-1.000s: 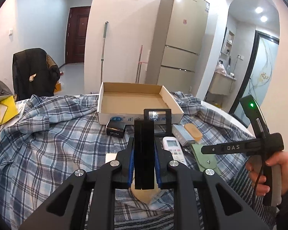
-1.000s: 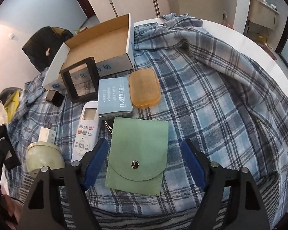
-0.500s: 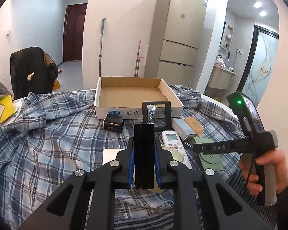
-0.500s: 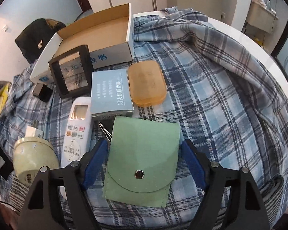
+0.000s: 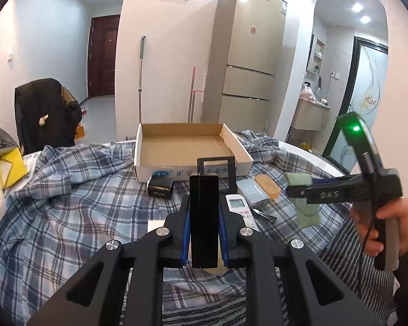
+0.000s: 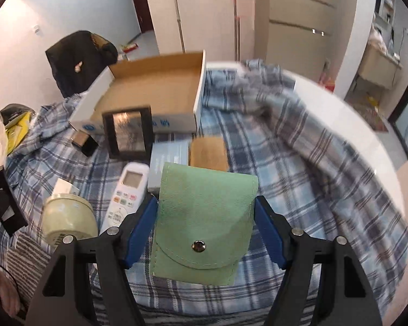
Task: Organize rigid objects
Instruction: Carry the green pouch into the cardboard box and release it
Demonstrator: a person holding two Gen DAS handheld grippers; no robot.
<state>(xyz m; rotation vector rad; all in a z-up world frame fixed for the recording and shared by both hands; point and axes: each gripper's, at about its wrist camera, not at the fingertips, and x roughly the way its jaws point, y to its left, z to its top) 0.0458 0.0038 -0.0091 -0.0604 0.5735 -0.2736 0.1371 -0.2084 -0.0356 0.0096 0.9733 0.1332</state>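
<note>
My right gripper (image 6: pixel 205 206) has its jaws closing on a green snap pouch (image 6: pixel 204 217); both blue pads press its sides and it hangs clear of the plaid cloth. The left wrist view shows the same pouch (image 5: pixel 308 214) dangling from that gripper at the right. My left gripper (image 5: pixel 204 201) is shut on a flat black case (image 5: pixel 204 222), held edge-on above the cloth. An open cardboard box (image 6: pixel 155 89) with nothing in it lies at the back of the table, a black picture frame (image 6: pixel 127 135) leaning on its front wall.
On the plaid cloth lie a white remote (image 6: pixel 127 190), a grey-blue packet (image 6: pixel 171 154), an amber case (image 6: pixel 209 152), a pale green jar (image 6: pixel 68 217), a small black box (image 5: pixel 160 187) and a metal clipper (image 5: pixel 263 216). A person's hand (image 5: pixel 380 217) grips the right handle.
The right jaws have come in onto the green pouch and lifted it off the cloth. The left gripper keeps its hold and has barely moved.
</note>
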